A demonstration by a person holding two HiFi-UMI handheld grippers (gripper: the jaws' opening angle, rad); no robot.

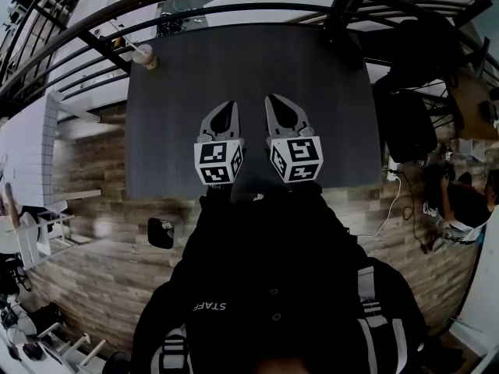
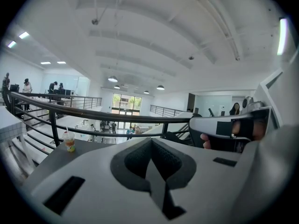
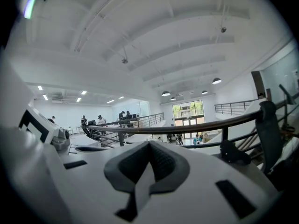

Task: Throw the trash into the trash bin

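Left tool, right tool closed, empty.

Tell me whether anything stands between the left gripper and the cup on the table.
Nothing visible does: bare tabletop runs from the left gripper, jaws shut and empty, to the cup at its far left corner.

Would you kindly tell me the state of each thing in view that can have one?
left gripper: shut, nothing between its jaws.
right gripper: shut, nothing between its jaws.
cup: upright on the table, at its far left corner, straw in it, untouched.
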